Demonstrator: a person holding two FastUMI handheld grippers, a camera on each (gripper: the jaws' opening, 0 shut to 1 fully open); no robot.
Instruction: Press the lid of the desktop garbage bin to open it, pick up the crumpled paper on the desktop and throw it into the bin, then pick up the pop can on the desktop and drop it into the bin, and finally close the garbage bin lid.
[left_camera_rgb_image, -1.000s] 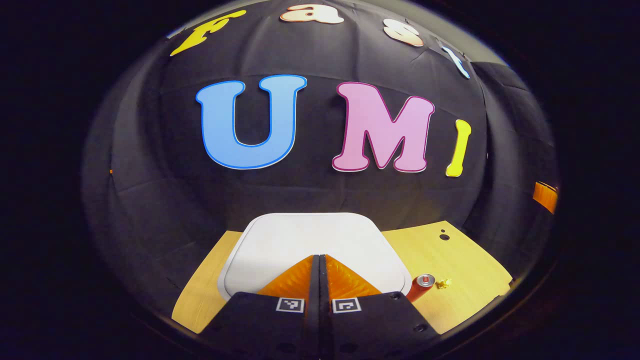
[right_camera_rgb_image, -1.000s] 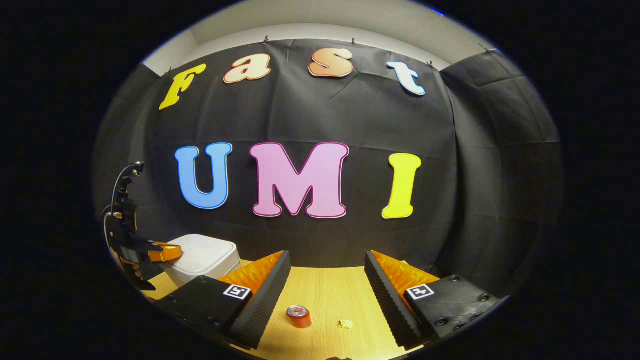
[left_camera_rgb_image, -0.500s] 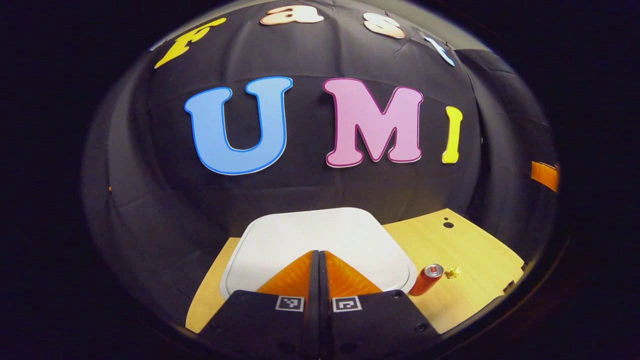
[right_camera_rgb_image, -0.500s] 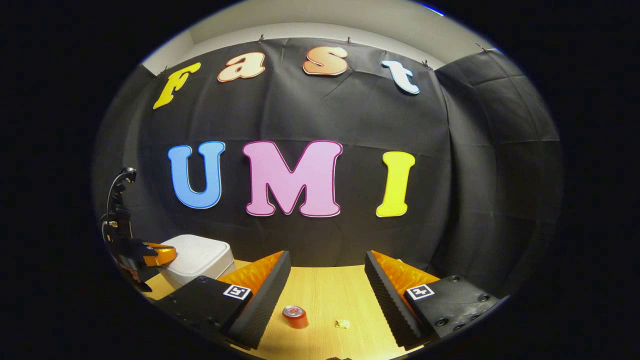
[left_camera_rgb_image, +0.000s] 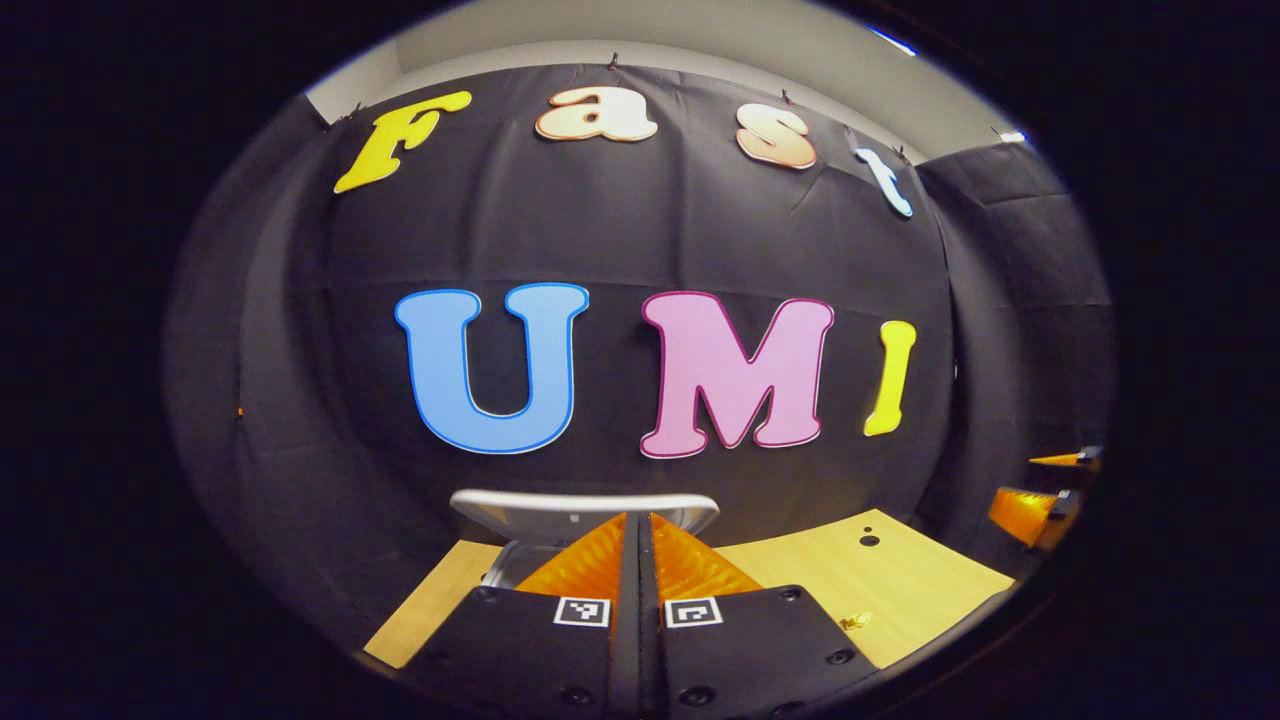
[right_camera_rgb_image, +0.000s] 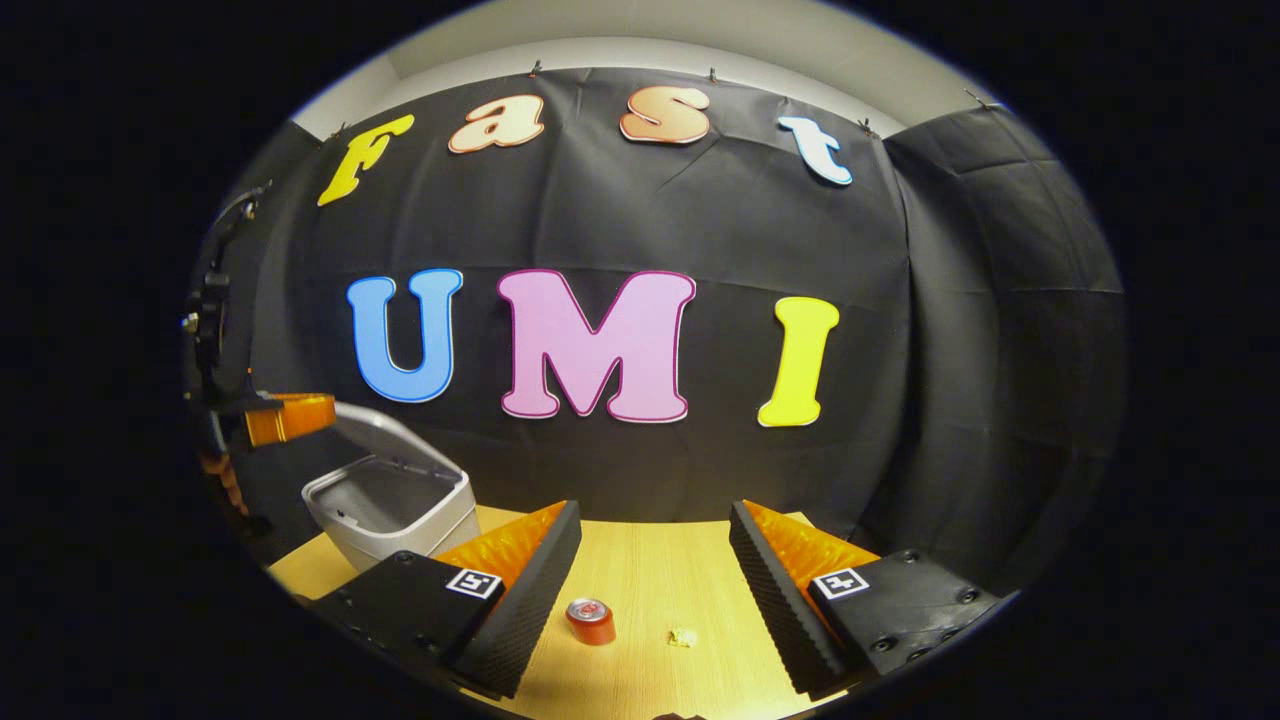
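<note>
The white desktop bin (right_camera_rgb_image: 395, 510) stands at the table's far left with its lid (right_camera_rgb_image: 385, 432) tilted up and the inside showing. In the left gripper view the raised lid (left_camera_rgb_image: 585, 503) shows edge-on just beyond my left gripper (left_camera_rgb_image: 637, 522), which is shut with nothing between its fingers. The left gripper (right_camera_rgb_image: 290, 417) hovers above the bin, apart from the lid. My right gripper (right_camera_rgb_image: 655, 515) is open over the table's front. An upright red pop can (right_camera_rgb_image: 590, 620) and a small yellowish crumpled paper (right_camera_rgb_image: 682, 636) sit on the table below its gap. The paper (left_camera_rgb_image: 853, 622) lies right of the bin.
The light wooden table (right_camera_rgb_image: 650, 580) runs back to the black cloth wall. Bare wood lies between the bin and the can. The right gripper (left_camera_rgb_image: 1040, 500) shows at the far right of the left gripper view. A hand (right_camera_rgb_image: 222, 480) holds the left gripper.
The bin lid has sprung from flat to tilted open. My left gripper, which was down on the lid, has lifted well above it. The right gripper has hardly moved.
</note>
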